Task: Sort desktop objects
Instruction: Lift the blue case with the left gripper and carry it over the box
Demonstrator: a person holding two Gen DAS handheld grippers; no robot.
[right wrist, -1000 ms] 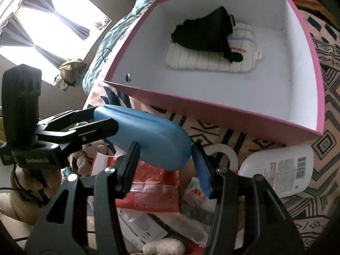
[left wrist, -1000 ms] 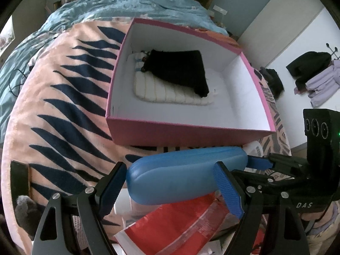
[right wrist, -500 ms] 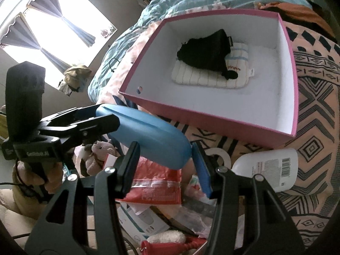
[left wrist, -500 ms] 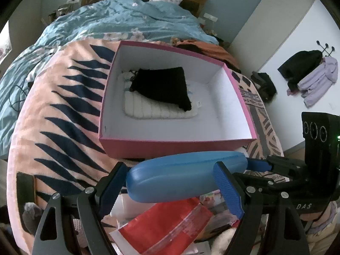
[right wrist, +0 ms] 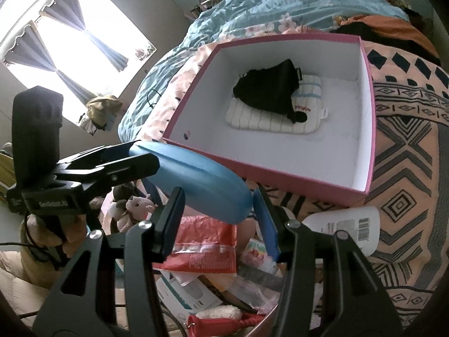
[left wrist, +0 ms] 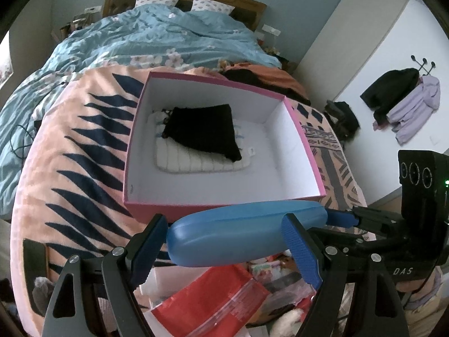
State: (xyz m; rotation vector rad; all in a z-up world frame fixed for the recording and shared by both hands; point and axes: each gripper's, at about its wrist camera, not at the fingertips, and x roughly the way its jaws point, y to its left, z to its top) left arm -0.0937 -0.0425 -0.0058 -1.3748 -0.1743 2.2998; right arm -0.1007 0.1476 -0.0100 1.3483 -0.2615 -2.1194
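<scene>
A blue oblong case (left wrist: 244, 231) hangs in the air in front of the pink box (left wrist: 219, 206). My left gripper (left wrist: 224, 250) is shut on its left end and my right gripper (right wrist: 217, 210) is shut on its right end (right wrist: 207, 188). Each gripper shows in the other's view, the right gripper (left wrist: 364, 219) and the left gripper (right wrist: 112, 165). The pink box (right wrist: 280, 179) holds a white ribbed pouch (left wrist: 196, 163) with a black cloth (left wrist: 204, 132) on top.
The box sits on a peach patterned blanket (left wrist: 70, 168) on a bed. Below the case lies clutter: a red packet (left wrist: 210, 303), a white bottle (right wrist: 345, 224), a white carton (right wrist: 185, 295), a red item (right wrist: 224, 323) and plush toys (right wrist: 132, 205).
Both grippers have lifted and drawn back with the blue case, so the pink box looks smaller and farther. The grip on the case is unchanged.
</scene>
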